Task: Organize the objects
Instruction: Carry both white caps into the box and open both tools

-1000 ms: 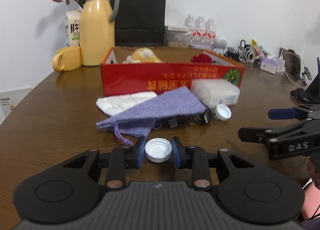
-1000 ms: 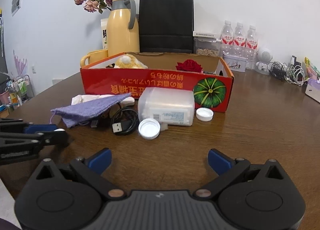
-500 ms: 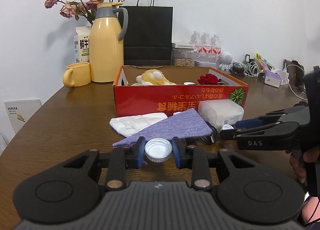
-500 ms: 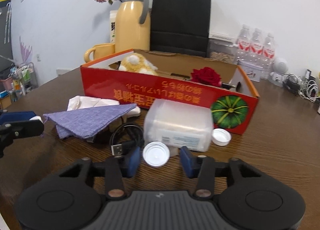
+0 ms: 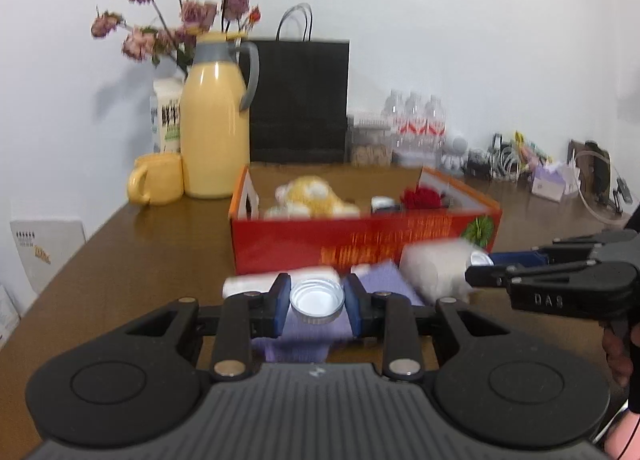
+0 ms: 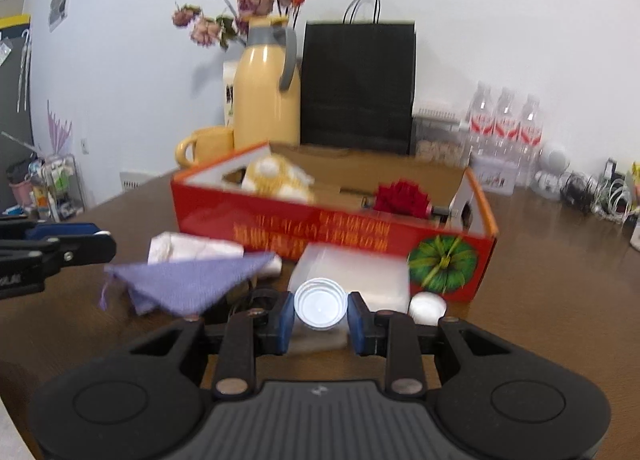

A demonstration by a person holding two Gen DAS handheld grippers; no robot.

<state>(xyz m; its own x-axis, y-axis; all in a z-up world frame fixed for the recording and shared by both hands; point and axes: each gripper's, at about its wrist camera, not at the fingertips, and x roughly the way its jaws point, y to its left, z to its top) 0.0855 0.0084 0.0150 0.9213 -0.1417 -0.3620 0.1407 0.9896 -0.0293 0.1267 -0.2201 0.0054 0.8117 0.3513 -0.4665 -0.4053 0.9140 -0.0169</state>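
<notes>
Caps are what you carry in both tongs. In your left wrist view, your left gripper (image 5: 317, 303) sits at lower centre, its blue pads pinching a white cap (image 5: 317, 300) with the hollow side up. Just past it lie a purple pouch (image 5: 384, 288) and white cloth (image 5: 280, 280); below the cap the pouch shows again between the fingers. At middle centre stands the red box (image 5: 360, 248), open on top, with a yellow plush toy (image 5: 312, 198) and a red rose (image 5: 422, 196) inside. A cloudy plastic container (image 5: 434, 270) lies against the box's front, right of centre. Your right gripper (image 5: 480, 266) comes in from the right edge, side on, with something pale and round at its tips. Upper left holds a yellow jug (image 5: 214, 132), a yellow mug (image 5: 156, 178) and a black bag (image 5: 300, 100) on the brown table (image 5: 140, 260).

In your right wrist view, your right gripper (image 6: 320, 314) is at lower centre, its jaws closing on a second white cap (image 6: 320, 303); both pads look pressed to its rim. A third cap (image 6: 427, 307) rests on the table (image 6: 560, 280) just right of it, before the box (image 6: 320, 232). The plastic container (image 6: 352, 276) lies directly behind the held cap. The pouch (image 6: 188, 284) is at left centre, over the cloth (image 6: 192, 250). Your left gripper (image 6: 100, 240) enters at the left edge, side on; this view does not show its grip.
</notes>
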